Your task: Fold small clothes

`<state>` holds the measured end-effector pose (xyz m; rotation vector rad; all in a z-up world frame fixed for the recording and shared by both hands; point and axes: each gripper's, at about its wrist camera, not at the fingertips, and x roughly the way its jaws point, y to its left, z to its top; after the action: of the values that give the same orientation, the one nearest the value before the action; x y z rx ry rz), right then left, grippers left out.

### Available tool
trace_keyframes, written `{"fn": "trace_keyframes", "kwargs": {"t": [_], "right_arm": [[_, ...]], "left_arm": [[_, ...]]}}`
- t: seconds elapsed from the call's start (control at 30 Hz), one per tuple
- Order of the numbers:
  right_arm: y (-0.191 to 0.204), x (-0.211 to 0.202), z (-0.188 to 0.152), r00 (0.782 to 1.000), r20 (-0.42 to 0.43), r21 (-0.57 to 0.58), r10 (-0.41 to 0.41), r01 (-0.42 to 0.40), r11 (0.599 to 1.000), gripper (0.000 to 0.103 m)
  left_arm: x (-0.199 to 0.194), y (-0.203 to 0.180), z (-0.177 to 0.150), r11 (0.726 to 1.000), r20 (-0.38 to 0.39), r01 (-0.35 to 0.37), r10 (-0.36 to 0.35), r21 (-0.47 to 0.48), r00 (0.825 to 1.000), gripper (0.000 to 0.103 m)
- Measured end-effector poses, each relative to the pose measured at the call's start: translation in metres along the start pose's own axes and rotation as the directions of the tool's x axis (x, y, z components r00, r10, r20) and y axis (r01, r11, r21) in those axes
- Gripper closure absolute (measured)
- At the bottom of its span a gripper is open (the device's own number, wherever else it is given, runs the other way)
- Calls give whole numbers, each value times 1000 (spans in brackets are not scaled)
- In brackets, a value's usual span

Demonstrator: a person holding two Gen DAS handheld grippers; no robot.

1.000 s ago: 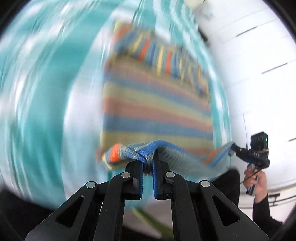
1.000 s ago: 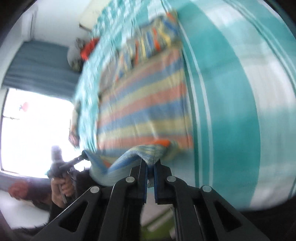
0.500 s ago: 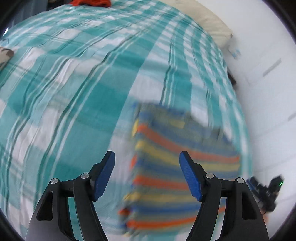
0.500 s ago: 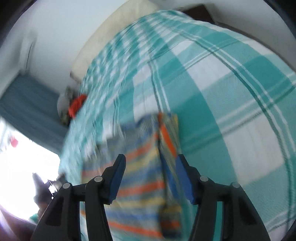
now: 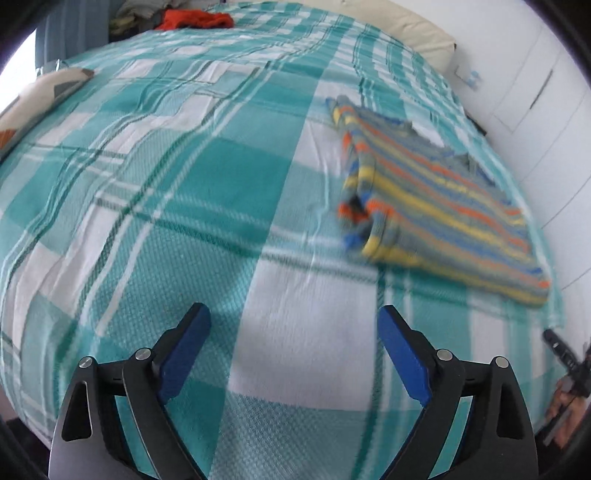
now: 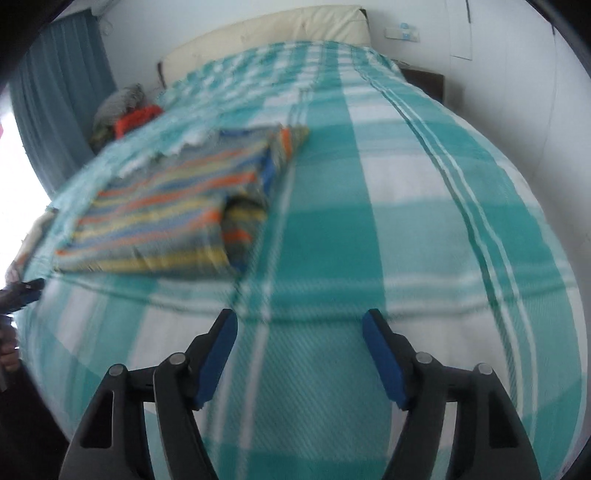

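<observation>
A striped garment (image 5: pixel 436 195) in orange, yellow, blue and grey lies folded flat on the teal and white plaid bedspread (image 5: pixel 184 177). In the left wrist view it sits to the upper right of my left gripper (image 5: pixel 293 332), which is open, empty and well back from it. In the right wrist view the garment (image 6: pixel 166 210) lies to the upper left of my right gripper (image 6: pixel 299 338), also open and empty, over bare bedspread (image 6: pixel 406 184). A sleeve is tucked along the garment's near side edge.
A cream headboard (image 6: pixel 266 33) is at the far end of the bed. A pile of clothes with a red item (image 5: pixel 192 18) lies near the blue curtain (image 6: pixel 55 92). A patterned pillow (image 5: pixel 40 96) is at the left edge. White wardrobe doors (image 5: pixel 546 92) stand close on the right.
One second ago both grippers were shut on the garment's edge, holding it up. They have let go, opened, and pulled back. The garment now lies folded on the bed.
</observation>
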<state>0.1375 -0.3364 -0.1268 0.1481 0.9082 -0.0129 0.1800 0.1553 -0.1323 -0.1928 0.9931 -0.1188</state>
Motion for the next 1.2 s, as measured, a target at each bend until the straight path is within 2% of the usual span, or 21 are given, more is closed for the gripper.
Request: {"fn": "trace_keyframes", "kwargs": {"t": [0.03, 0.1, 0.2, 0.87, 1.2], "right_arm": [[0, 4, -7, 1000, 9, 2, -20, 20, 1000, 31], [6, 6, -18, 996, 83, -32, -43, 46, 998, 26], [18, 11, -24, 989, 109, -90, -96, 106, 990, 20], [15, 14, -24, 989, 106, -86, -102, 111, 990, 15], [19, 17, -24, 985, 95, -89, -141, 150, 985, 12]], "left_arm": [[2, -6, -5, 999, 19, -27, 27, 44, 999, 7], [5, -17, -16, 989, 45, -70, 64, 127, 997, 0], [10, -29, -30, 968, 104, -143, 124, 205, 987, 0], [9, -31, -37, 963, 153, -184, 155, 197, 976, 1], [9, -32, -39, 962, 154, -186, 157, 198, 976, 1]]}}
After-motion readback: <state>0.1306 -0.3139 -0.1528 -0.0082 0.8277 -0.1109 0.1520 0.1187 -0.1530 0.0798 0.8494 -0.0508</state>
